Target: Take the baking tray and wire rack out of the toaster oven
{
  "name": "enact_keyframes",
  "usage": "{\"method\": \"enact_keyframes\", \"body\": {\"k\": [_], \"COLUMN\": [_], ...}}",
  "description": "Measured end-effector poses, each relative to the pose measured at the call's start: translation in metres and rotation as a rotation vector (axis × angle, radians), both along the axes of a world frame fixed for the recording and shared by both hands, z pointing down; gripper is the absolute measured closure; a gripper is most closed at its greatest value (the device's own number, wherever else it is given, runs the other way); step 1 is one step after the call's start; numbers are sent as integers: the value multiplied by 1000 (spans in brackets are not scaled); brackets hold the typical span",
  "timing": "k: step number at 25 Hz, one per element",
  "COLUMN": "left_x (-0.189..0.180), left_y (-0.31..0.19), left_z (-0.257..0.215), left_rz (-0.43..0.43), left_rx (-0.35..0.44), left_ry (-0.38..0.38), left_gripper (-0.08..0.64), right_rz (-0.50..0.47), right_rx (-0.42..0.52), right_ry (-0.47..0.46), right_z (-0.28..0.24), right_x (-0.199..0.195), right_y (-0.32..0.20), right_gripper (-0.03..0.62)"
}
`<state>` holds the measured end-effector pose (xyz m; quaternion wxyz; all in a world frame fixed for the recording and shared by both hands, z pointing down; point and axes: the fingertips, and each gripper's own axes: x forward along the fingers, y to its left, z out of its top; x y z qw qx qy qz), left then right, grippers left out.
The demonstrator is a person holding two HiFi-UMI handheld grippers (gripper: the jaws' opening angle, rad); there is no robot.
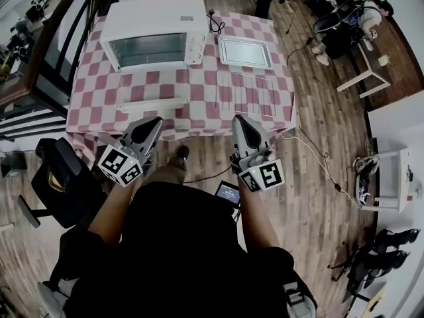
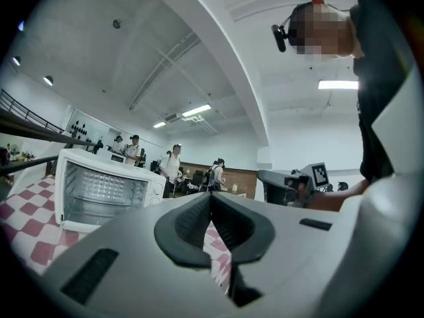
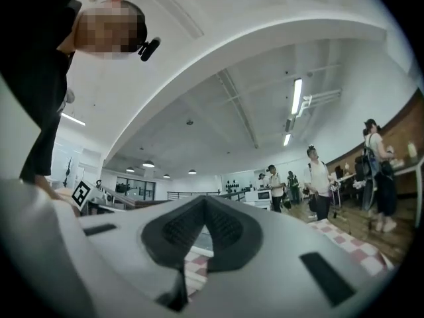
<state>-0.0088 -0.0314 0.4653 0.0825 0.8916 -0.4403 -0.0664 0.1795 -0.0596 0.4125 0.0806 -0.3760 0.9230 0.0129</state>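
Nearest you, your left tongs [image 1: 154,124] and right tongs [image 1: 240,123] are both clenched on nothing, side by side just short of the desk's [image 1: 199,85] near edge. On the desk, the wire rack [image 1: 245,93] lies flat at 1 o'clock with the baking tray [image 1: 244,52] just beyond it. The toaster oven [image 1: 152,28] stands at 11 o'clock, its door [image 1: 151,103] dropped open.

A wood-plank floor [image 1: 324,151] surrounds the bench [image 1: 89,98], which is covered in pink and white checks. A black chair [image 1: 59,177] stands off its near left corner, and a small white table [image 1: 374,68] sits well beyond its right edge. Strip lights [image 3: 296,97] hang under a white ceiling [image 2: 132,45].
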Motion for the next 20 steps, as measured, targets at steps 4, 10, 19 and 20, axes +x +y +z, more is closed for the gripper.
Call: {"method": "enact_keyframes", "body": {"k": [4, 10, 19, 20], "left_x": [-8, -23, -54, -59], "left_y": [41, 88, 138, 142], "left_z": [2, 2, -2, 1], "left_rz": [-51, -118, -172, -179], "left_rx": [6, 5, -12, -17], "left_ry": [-44, -78, -73, -72], "left_gripper": [566, 566, 566, 566], "right_rz": [8, 23, 86, 84], "right_rx": [-20, -38, -71, -79], "right_ry": [8, -3, 3, 9], "right_z": [13, 30, 41, 42], "right_x": [-8, -18, -46, -51], "right_y": [30, 77, 125, 128], "right_gripper": [589, 589, 589, 589]}}
